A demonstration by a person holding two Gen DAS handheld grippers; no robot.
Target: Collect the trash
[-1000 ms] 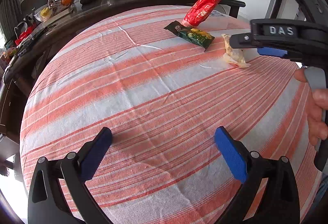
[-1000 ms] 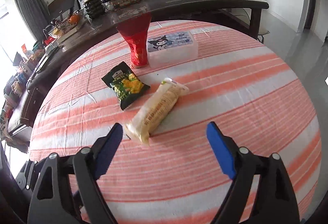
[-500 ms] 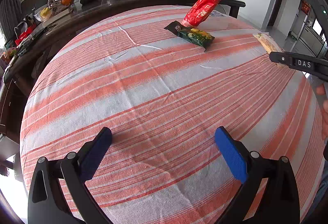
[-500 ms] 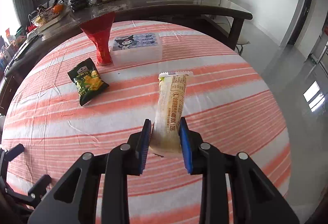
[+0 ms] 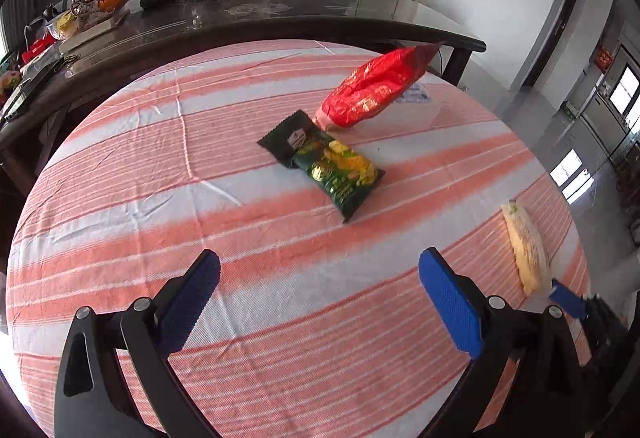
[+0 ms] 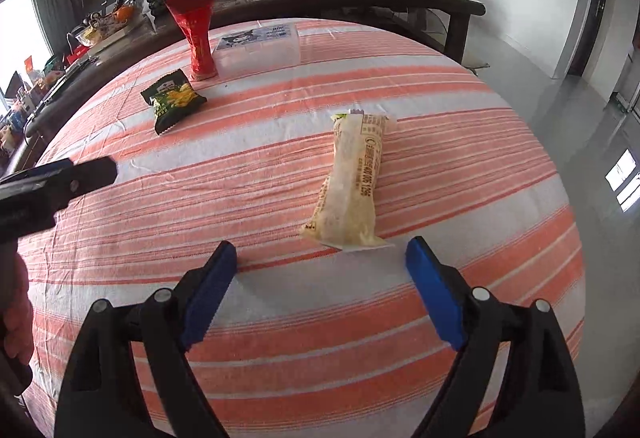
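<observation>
Your left gripper hangs released over the striped bench; the green snack packet lies ahead, slightly right, long axis slanting away leftward. Your right gripper, fingers just opened, has dropped the pale wrapper, clenched half a second ago, lengthwise just ahead

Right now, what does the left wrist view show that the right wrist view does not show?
Only the left wrist view: the open left claw from behind.

Only the right wrist view: the white tissue box in full, and the printed face of the yellow wrapper.

Both: red bag, green snack packet, striped tablecloth, and the right claw, open after releasing the wrapper.
</observation>
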